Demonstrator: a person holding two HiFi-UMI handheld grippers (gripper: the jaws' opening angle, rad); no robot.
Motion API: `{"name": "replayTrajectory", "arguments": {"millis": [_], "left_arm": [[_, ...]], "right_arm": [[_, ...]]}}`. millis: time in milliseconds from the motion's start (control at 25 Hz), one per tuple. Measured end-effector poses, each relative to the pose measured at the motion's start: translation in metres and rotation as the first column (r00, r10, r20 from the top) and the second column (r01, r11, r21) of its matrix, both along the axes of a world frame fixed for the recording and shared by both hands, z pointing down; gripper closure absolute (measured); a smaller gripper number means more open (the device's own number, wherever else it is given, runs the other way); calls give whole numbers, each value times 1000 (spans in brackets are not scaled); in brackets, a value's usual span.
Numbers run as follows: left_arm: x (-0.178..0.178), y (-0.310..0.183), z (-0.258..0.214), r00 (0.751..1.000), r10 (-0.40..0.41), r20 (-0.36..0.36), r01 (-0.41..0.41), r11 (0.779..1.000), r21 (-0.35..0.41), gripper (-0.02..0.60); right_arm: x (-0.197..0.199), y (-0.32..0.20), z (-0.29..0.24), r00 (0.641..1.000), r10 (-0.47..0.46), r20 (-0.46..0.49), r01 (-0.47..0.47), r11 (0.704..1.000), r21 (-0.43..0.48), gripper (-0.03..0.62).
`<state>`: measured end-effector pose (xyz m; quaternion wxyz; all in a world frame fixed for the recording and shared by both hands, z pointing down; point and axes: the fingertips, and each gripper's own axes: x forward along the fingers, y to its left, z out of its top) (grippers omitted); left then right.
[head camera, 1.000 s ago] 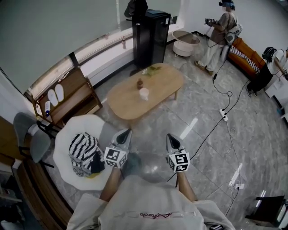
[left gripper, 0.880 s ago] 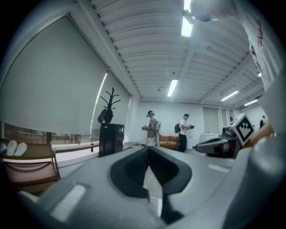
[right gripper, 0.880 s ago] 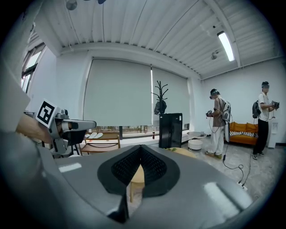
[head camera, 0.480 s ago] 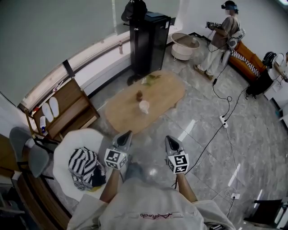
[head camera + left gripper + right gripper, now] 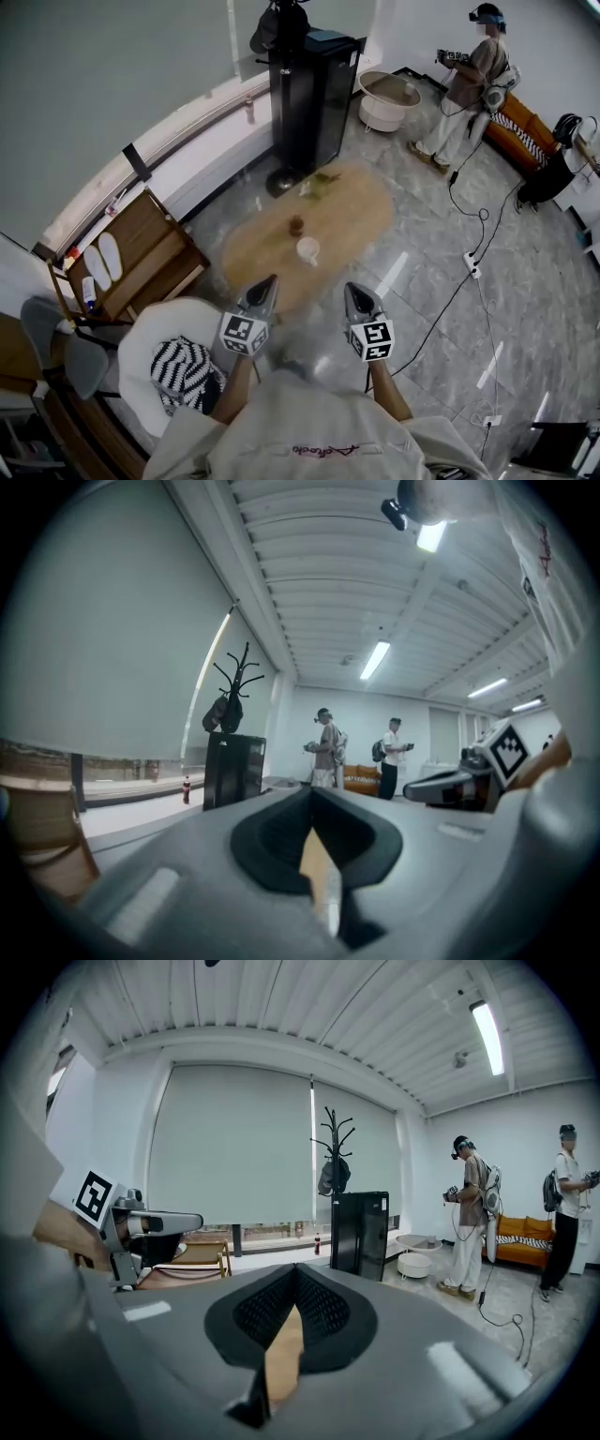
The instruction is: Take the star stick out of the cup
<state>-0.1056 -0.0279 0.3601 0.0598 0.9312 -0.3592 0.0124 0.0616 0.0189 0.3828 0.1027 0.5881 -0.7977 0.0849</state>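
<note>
A white cup [image 5: 307,250] stands on the oval wooden table [image 5: 352,220] ahead of me, next to a small brown object [image 5: 296,225]. At this distance I cannot make out a star stick in the cup. My left gripper [image 5: 270,279] and right gripper [image 5: 349,286] are held side by side in front of my body, short of the table's near edge. Both are shut and empty. In the left gripper view the jaws [image 5: 312,791] meet with nothing between them. The right gripper view shows the same of its jaws [image 5: 296,1267].
A greenish item [image 5: 323,178] lies at the table's far end. Behind it stands a black cabinet [image 5: 309,89]. A white chair with a striped cushion [image 5: 183,370] is at my left, beside a wooden rack [image 5: 141,253]. A person [image 5: 469,84] stands far right; cables [image 5: 469,262] cross the floor.
The table and cup have come nearer and lower in the head view as I move toward them. Both grippers keep their place before me, still shut.
</note>
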Motion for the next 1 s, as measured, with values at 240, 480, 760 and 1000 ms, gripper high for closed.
{"name": "replayTrajectory", "arguments": {"millis": [240,480,760,1000], "left_arm": [[-11,-70,3,1000,3,-9,-3,1000,-5,580],[-10,-105,2,1000,18,-20,-18,1000,-9,580],[-10,-116,17,999,36,-8,-36,999,-36,580],[9,-125,14,999,45,-1,-45,999,-31,580]], "right_arm": [[-9,-69,0,1000,12,-2,-12,1000,3,591],[-15,-105,8,1000,16,1,-16,1000,-20,591],[-16,-120,12,1000,30,7,-30,999,-17,591],[0,-126,16,999,30,15,-29,999,-27,591]]}}
